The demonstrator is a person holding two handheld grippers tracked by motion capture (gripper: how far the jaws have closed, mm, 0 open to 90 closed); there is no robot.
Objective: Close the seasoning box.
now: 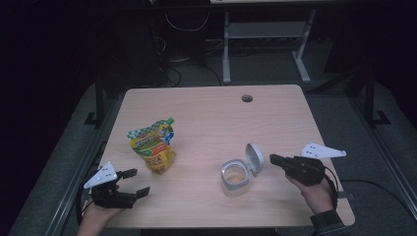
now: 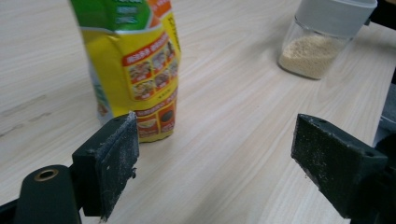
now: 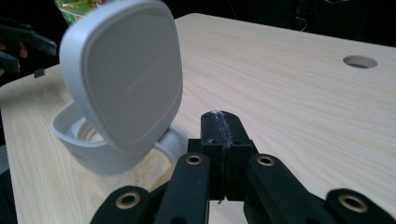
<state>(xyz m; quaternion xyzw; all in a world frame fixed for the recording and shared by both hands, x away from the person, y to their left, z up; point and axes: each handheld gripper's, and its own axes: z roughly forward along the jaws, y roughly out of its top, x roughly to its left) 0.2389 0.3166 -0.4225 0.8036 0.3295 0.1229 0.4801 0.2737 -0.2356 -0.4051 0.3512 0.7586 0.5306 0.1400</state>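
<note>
My left hand-held gripper [image 2: 215, 163] wide open, yellow pouch [image 2: 135, 70] just ahead, untouched. My right hand-held gripper [image 3: 223, 122] closed empty, beside jar [image 1: 235, 175], lid [image 3: 123, 74] flipped up. Risk: off-centre pinch topples pouch; stray nudge spills jar.

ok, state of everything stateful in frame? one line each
Yellow pouch: upright, top appears sealed, untouched.
Jar: upright, partly filled with pale grains.
Jar lid: flipped open, standing up on its hinge.
Left gripper: open, empty, near the pouch.
Right gripper: shut, empty, beside the lid.
</note>
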